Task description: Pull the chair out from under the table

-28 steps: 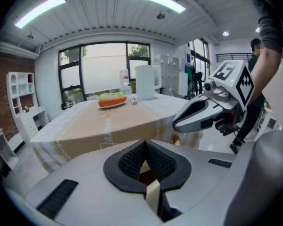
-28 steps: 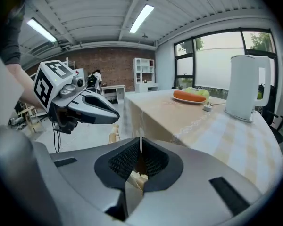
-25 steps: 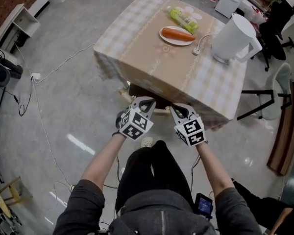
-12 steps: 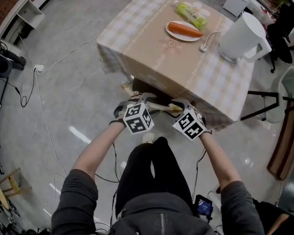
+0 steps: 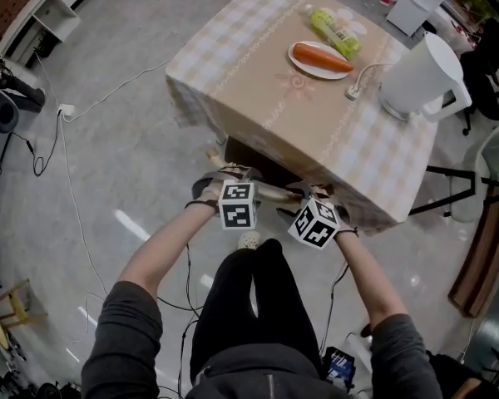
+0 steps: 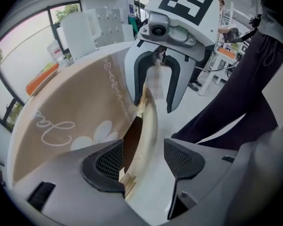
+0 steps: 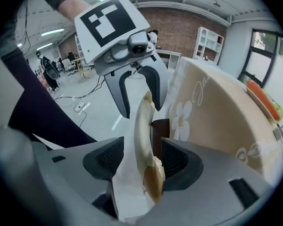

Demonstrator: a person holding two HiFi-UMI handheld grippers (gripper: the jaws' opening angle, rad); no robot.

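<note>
We find the pale wooden chair [image 5: 270,191] tucked under the near edge of the square table [image 5: 233,73]. The table's beige checked tablecloth [image 5: 349,173] hangs over that edge. Only the chair's curved top rail [image 6: 150,119] and a dark strip of its seat show beyond the cloth's hem.

Our left gripper [image 6: 142,161] straddles the rail toward its left end and our right gripper [image 7: 139,161] straddles it toward its right end, both pointing steeply down. The jaws of each have just been opening and now stand wide apart with the rail between them. In the left gripper view the rail runs close beside one pad [image 6: 106,161] and clear of the other. In the right gripper view it lies close against the pad [image 7: 175,160] on the table's side, with a gap to the other. Neither tool has a grip on the rail.

On the table, a white electric kettle [image 5: 420,77] stands near the right corner. A white plate [image 5: 312,71] bearing an orange carrot [image 5: 322,57] lies toward the far edge, and a green packet [image 5: 333,27] lies at that edge.
</note>
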